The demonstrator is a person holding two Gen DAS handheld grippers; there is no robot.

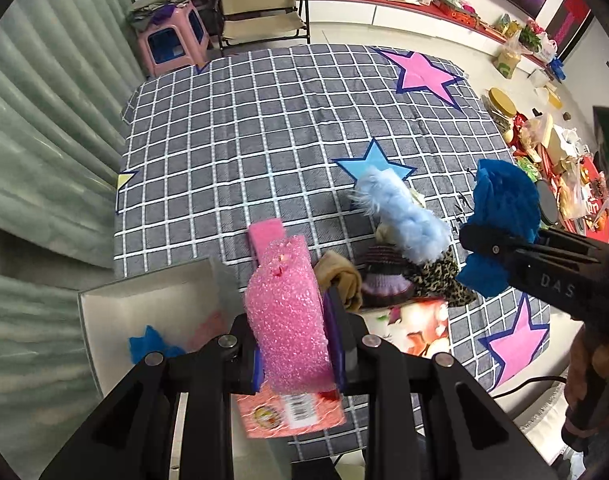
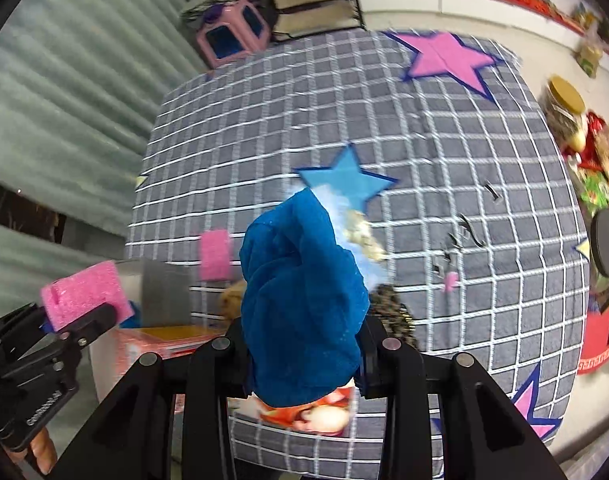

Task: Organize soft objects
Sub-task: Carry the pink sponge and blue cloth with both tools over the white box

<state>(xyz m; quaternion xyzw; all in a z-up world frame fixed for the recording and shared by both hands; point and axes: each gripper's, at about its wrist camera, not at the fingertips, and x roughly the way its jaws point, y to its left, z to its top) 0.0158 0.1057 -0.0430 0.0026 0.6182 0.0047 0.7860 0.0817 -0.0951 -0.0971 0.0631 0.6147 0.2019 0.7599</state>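
While the left claw (image 1: 292, 344) pinches a pink foam sponge (image 1: 286, 316) between its 2 fingers at the lower centre of the left wrist view, the right claw (image 2: 304, 360) is clamped on a bunched blue cloth (image 2: 300, 304) at the lower centre of the right wrist view. That same blue cloth (image 1: 500, 224) shows at the right edge of the left view, held above the surface. Just right of the sponge lies a small heap of soft things: a light-blue furry piece (image 1: 404, 216), a tan cloth (image 1: 340, 276), a purple knitted piece (image 1: 384, 276) and a leopard-print cloth (image 1: 440, 276), all touching or overlapping. At lower left sits a pale open box (image 1: 104, 304) with a blue scrap (image 1: 148, 344) inside. Beneath everything spreads a grey checked sheet (image 1: 244, 140) printed with pink and blue stars. In the upper left stands a pink stool (image 1: 172, 40), beside a folding chair (image 1: 260, 12).
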